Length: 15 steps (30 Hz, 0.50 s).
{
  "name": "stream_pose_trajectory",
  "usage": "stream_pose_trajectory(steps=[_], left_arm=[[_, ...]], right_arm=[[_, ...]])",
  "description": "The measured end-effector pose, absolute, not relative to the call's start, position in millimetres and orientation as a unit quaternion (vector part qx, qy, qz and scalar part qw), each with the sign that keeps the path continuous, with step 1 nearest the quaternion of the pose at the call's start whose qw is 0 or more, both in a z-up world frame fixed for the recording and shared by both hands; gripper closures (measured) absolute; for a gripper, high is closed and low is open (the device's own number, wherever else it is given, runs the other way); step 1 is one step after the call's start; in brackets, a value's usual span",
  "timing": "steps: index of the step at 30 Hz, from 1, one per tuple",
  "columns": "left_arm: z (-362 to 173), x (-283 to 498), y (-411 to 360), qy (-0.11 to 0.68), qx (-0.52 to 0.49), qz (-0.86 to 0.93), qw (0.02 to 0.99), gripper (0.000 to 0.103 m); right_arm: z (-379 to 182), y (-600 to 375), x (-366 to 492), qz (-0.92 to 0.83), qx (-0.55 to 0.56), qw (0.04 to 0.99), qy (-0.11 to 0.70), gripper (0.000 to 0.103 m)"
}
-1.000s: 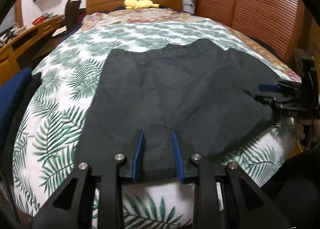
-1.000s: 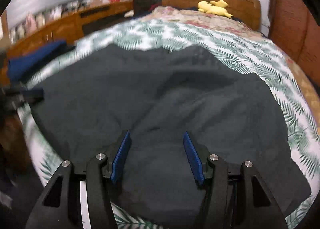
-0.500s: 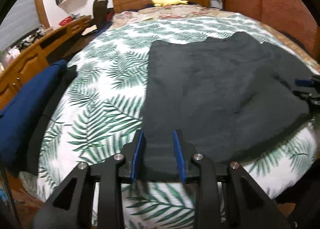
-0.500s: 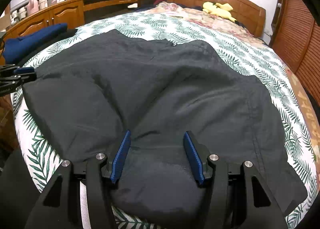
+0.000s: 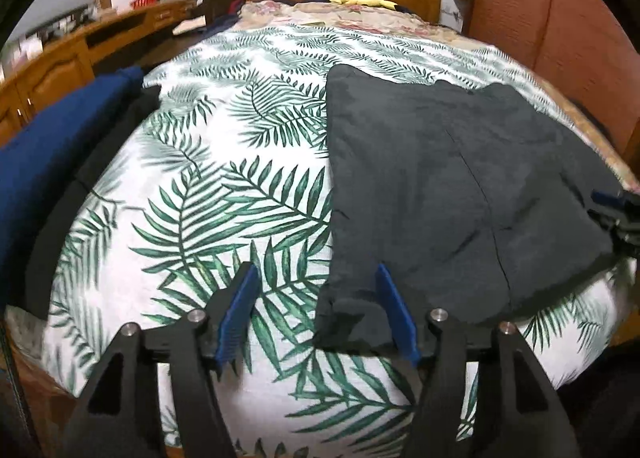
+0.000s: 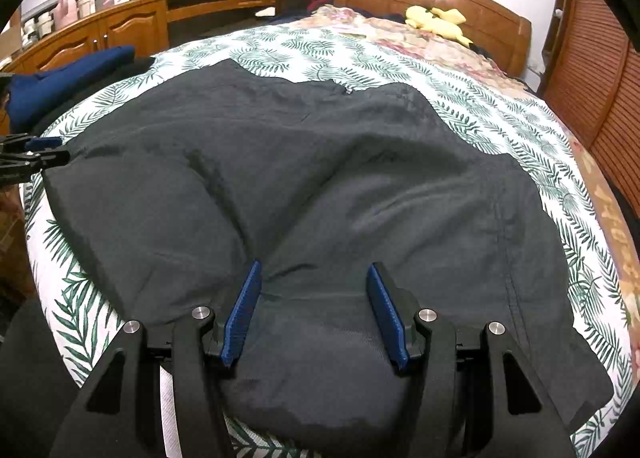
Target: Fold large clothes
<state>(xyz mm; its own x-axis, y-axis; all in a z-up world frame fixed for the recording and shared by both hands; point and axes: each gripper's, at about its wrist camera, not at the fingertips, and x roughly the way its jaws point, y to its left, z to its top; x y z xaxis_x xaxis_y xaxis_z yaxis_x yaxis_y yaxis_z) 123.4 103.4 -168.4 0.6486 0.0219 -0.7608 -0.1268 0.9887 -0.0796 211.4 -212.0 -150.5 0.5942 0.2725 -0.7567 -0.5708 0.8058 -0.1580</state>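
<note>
Dark garment (image 6: 320,185) spread flat across bed's (image 5: 224,161) near edge. Left gripper (image 5: 316,298) opening, garment's corner loose between its jaws. Right gripper (image 6: 314,298) spread over the cloth, not pinching.

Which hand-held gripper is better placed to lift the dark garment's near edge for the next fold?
Probably right. The right hand-held gripper has the dark garment bunched between its fingers, while the left hand-held gripper is opening, with only the garment's corner by its right finger.

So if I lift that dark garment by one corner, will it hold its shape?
Probably not. The dark garment lies creased and follows the bed's curve, so it looks floppy. Its corner droops over the edge, so it should sag when lifted.
</note>
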Motion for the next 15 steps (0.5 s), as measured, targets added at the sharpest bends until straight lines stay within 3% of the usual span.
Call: stream_pose_trajectory(steps=[12, 15], left_arm=[[-160, 110, 103, 0.419, -0.081, 0.037, 0.904, 0.037], [-157, 102, 102, 0.417, -0.086, 0.026, 0.904, 0.045]], right_arm=[[-148, -212, 210, 0.239, -0.196, 0.874, 0.374, 0.046], [-143, -211, 207, 0.239, -0.193, 0.879, 0.365, 0.046]])
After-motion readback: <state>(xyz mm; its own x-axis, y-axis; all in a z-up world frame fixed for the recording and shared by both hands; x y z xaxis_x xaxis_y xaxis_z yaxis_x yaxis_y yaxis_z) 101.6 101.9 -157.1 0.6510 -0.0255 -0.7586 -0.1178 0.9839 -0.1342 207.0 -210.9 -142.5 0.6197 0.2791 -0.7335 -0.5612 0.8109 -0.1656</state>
